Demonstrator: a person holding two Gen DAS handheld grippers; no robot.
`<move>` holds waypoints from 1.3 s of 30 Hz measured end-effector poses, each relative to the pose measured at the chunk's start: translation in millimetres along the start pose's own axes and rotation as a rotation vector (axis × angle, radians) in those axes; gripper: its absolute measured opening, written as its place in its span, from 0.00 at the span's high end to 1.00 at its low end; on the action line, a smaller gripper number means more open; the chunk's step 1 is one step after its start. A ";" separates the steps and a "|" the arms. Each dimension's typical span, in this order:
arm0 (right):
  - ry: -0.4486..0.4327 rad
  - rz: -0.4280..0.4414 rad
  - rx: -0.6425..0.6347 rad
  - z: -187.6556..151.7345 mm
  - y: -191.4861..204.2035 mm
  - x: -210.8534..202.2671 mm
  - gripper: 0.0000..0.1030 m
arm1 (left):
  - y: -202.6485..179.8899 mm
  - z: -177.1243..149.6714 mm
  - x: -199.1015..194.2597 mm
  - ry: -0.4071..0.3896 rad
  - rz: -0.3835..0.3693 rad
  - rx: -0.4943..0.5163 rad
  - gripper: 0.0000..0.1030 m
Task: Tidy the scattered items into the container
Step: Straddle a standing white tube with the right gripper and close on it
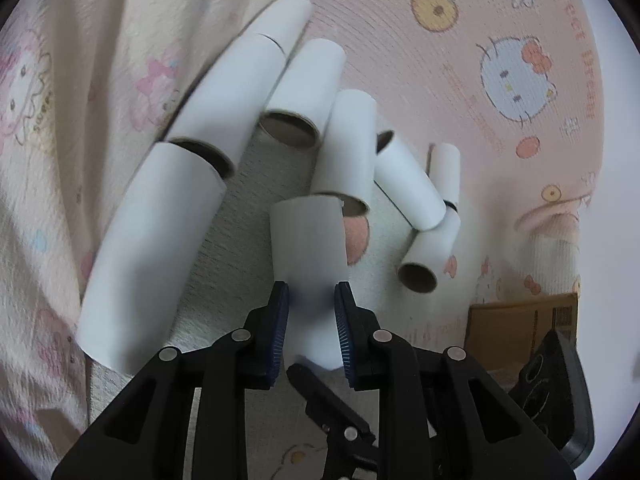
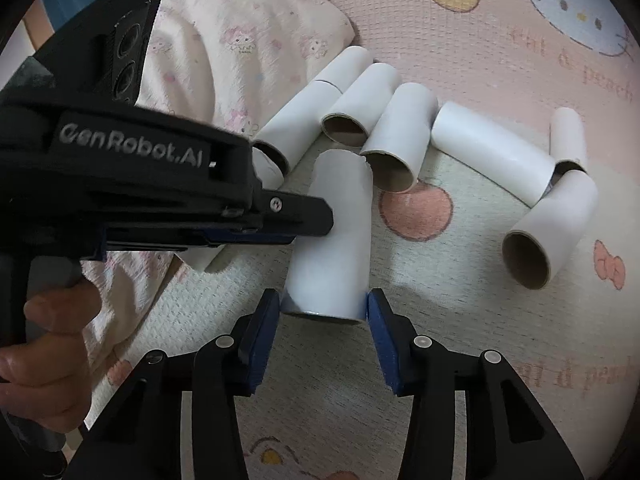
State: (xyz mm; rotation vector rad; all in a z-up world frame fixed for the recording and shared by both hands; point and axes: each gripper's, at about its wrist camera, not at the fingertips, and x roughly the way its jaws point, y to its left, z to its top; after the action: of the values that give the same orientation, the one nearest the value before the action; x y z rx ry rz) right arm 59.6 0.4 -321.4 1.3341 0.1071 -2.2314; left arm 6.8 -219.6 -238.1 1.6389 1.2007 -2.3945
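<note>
Nine white cardboard tubes are countable on the cartoon-print blanket. One tube is held by both grippers at once: the left gripper pinches its middle between blue pads, and the right gripper clamps its near end. The other eight tubes lie scattered just beyond the held tube, several touching. One cardboard box sits to the right of the held tube in the left wrist view.
</note>
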 end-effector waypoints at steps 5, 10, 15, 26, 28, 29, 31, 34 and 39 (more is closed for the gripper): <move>0.012 -0.019 0.028 -5.5 -9.3 -12.3 0.59 | -15.2 -14.9 2.7 0.029 -0.044 0.048 0.77; 0.013 -0.043 0.093 -19.5 -24.3 -31.4 0.59 | -36.6 -29.7 11.9 0.051 -0.099 0.062 0.77; 0.010 -0.068 0.127 -36.4 -37.3 -54.8 0.59 | -62.9 -44.7 20.6 0.069 -0.121 0.125 0.77; 0.078 -0.061 0.106 -62.5 -47.0 -72.3 0.55 | -73.6 -54.2 19.5 0.075 -0.093 0.144 0.60; 0.069 -0.072 0.087 -59.9 -44.6 -72.6 0.51 | -71.1 -50.9 17.7 0.054 -0.068 0.151 0.57; 0.068 -0.084 0.079 -58.3 -43.7 -72.0 0.50 | -69.5 -48.9 17.9 0.049 -0.055 0.152 0.57; 0.069 -0.097 0.070 -58.1 -43.4 -71.9 0.50 | -65.6 -44.9 20.9 0.063 -0.061 0.140 0.57; 0.083 -0.095 0.086 -52.9 -48.2 -64.2 0.50 | -64.6 -40.1 29.8 0.090 -0.086 0.128 0.57; 0.103 -0.034 0.168 -46.2 -62.0 -50.9 0.50 | -64.1 -31.5 45.1 0.084 -0.063 0.074 0.57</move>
State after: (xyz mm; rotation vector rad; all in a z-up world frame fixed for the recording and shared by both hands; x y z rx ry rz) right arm 85.5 89.0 -314.5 1.5482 -0.0219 -2.2406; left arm -14.3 -137.9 -241.8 1.7651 1.2078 -2.4593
